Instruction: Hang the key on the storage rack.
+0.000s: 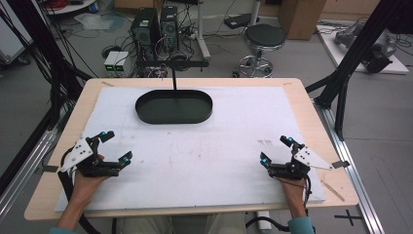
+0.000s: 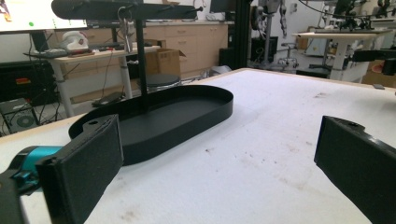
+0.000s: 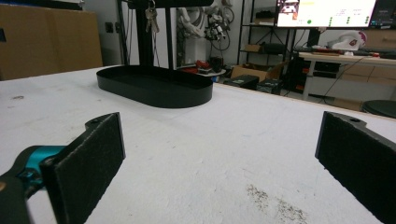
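Hands at bench near edge, each holding hand-held gripper: left hand-held gripper (image 1: 113, 146) and right hand-held gripper (image 1: 276, 150), both with jaws spread wide, nothing between. Jaw pads (image 2: 84, 170) flat, black, felt-like. White mat (image 1: 204, 146) rough, foam-like, scuffed with brown specks, covering wooden bench (image 1: 311, 112). Farther on mat: black oval tray (image 1: 174, 107), low metal wall, thin upright post; keys (image 3: 151, 14) hanging from top bar. Beyond: grey floor, computer towers (image 1: 156, 27), round stool (image 1: 263, 41), cables.
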Motion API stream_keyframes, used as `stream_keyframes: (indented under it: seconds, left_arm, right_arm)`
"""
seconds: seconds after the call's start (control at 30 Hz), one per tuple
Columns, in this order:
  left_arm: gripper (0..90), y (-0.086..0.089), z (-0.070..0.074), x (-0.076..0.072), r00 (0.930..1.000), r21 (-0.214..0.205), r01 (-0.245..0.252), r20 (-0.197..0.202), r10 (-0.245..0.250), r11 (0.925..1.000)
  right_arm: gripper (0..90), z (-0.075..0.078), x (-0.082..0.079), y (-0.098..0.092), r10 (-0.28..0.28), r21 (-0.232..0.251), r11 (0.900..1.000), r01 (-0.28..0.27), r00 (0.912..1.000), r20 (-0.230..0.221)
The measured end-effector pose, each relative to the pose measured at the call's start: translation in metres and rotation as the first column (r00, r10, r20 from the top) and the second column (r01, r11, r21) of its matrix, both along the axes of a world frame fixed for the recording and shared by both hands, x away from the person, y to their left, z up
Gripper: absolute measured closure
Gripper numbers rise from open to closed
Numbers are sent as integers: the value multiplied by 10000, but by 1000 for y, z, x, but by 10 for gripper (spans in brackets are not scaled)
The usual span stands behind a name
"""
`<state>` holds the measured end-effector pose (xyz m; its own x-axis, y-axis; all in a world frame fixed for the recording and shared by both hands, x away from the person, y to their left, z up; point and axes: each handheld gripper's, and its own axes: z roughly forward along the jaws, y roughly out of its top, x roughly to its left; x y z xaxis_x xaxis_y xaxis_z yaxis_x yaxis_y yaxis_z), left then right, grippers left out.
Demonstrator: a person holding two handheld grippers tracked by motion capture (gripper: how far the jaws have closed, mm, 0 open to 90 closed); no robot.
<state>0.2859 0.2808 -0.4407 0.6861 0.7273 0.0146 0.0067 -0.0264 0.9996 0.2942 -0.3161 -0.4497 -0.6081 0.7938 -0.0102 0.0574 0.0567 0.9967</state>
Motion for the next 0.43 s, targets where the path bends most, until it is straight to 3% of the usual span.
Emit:
stream_keyframes:
  seconds: [0.1,0.17,0.23,0.43]
  left_arm:
    - [17,2,-7,-3,9998,-24,-108,165,108,9999]
    - [16,4,-17,-5,9998,-129,-175,-53,174,9998]
    - [17,7,-18,-7,9992,-464,-328,197,337,9984]
    - [17,7,-19,-9,9986,-472,-405,322,420,9981]
  right_arm:
    - [6,0,0,0,3,4,10000,-3,10000,-10]
    - [5,0,0,0,4,1,10000,-4,10000,-11]
    - [5,0,1,-1,-11,-39,10000,11,10000,59]
    - [6,0,0,1,-5,-121,9999,5,10000,-8]
